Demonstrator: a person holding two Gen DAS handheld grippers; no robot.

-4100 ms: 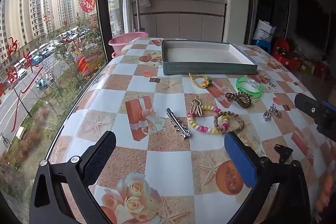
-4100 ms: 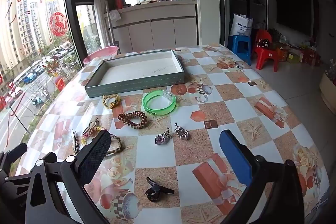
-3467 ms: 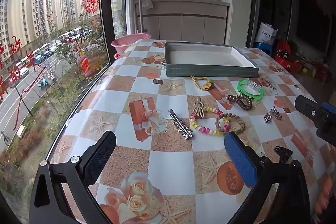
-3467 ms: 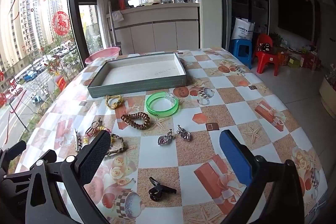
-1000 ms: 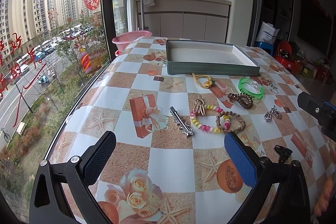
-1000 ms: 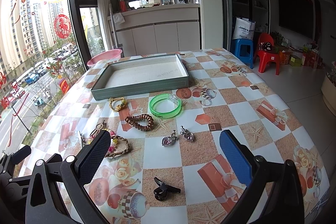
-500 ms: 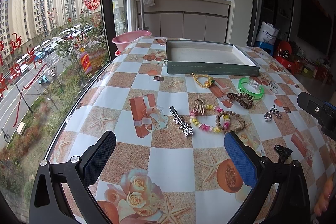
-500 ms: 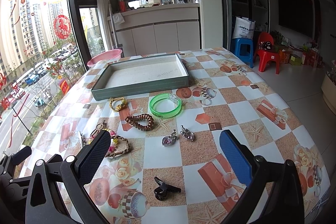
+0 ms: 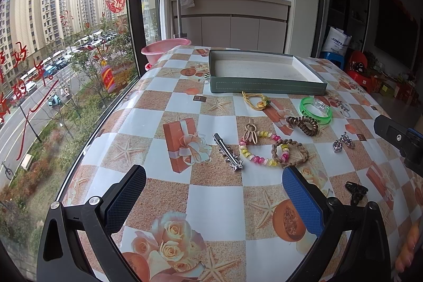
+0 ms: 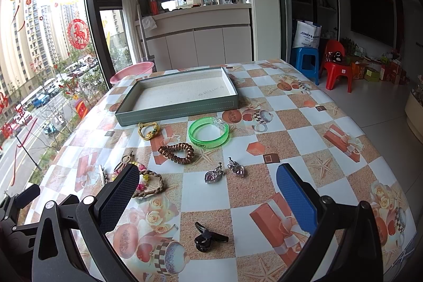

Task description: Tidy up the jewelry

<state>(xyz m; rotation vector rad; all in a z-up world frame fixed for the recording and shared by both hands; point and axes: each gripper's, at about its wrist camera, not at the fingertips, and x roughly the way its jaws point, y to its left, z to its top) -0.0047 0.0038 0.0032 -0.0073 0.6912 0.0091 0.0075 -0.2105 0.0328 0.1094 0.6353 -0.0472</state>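
Observation:
A shallow grey-green tray (image 9: pixel 267 87) (image 10: pixel 174 110) lies empty at the table's far side. Jewelry lies loose in front of it: a green bangle (image 9: pixel 316 110) (image 10: pixel 208 133), a brown coil hair tie (image 9: pixel 302 124) (image 10: pixel 177 152), a yellow hair tie (image 9: pixel 257 101) (image 10: pixel 149 130), a silver hair clip (image 9: pixel 228 152), a pastel bead bracelet (image 9: pixel 255 149), a braided bracelet (image 9: pixel 290 152) (image 10: pixel 150 184), two heart earrings (image 10: pixel 224 172) (image 9: pixel 343 142), a black claw clip (image 10: pixel 207 235) (image 9: pixel 355 190). My left gripper (image 9: pixel 214 197) and right gripper (image 10: pixel 207 197) are open, empty, above the near table.
A patterned oilcloth (image 9: pixel 216 205) covers the table. A window runs along the left edge. A pink basin (image 9: pixel 165 50) stands past the far left corner. A blue stool (image 10: pixel 306 62) and a red chair (image 10: pixel 337 68) stand on the floor at the right.
Both grippers have drifted very slightly; the scene sits almost the same. Nothing on the table has moved and both grippers have stayed open.

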